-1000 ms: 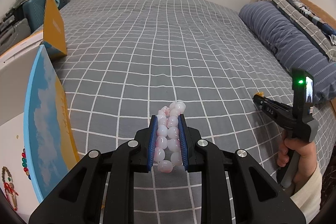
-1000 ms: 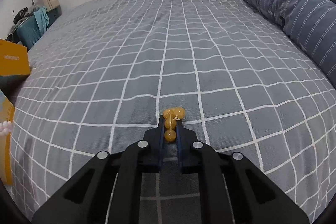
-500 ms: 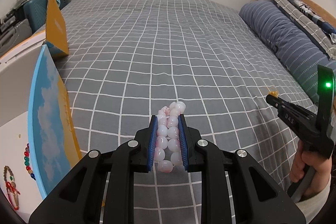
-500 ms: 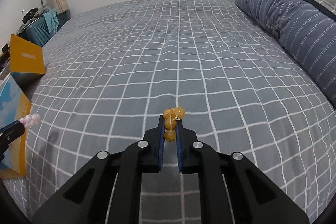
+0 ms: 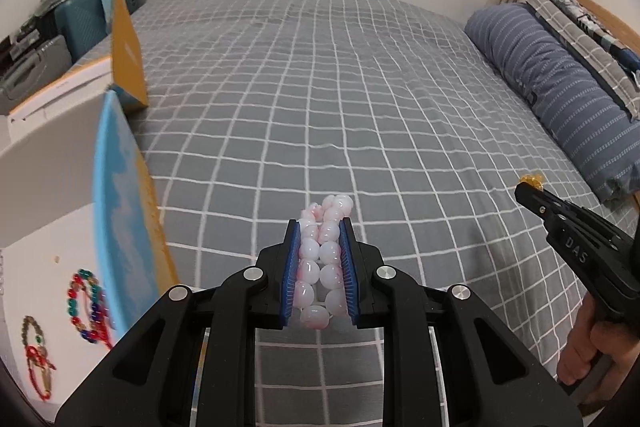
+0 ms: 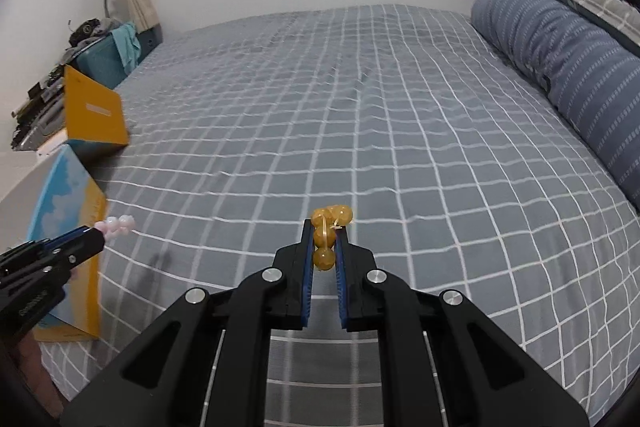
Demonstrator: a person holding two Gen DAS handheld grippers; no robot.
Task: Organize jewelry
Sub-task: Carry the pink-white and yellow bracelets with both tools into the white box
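Note:
My left gripper [image 5: 320,227] is shut on a pink-and-white bead bracelet [image 5: 320,259] that fills the gap between its blue pads, held above the grey checked bed [image 5: 320,87]. In the right wrist view, my right gripper [image 6: 325,227] is shut on a yellow amber bead bracelet [image 6: 326,235], also off the bedspread. The left gripper [image 6: 92,239] shows at that view's left edge with pink beads [image 6: 116,225] sticking out. At the left view's right edge the right gripper [image 5: 532,193] shows amber beads [image 5: 531,180] at its tip. A white open box [image 5: 40,247] at the left holds a multicoloured bracelet [image 5: 86,301] and a red-and-brown one [image 5: 36,355].
The box's blue-and-yellow flap [image 5: 120,211] stands upright beside my left gripper, and another yellow flap [image 5: 126,51] rises behind it. Long blue striped pillows [image 5: 560,87] line the bed's right side. A cluttered shelf with a teal case [image 6: 104,59] sits at the far left. A hand [image 5: 592,347] holds the right gripper.
My right gripper has risen and drawn back with the amber beads, so more of the bed and wall shows. The left gripper has kept its place and its hold.

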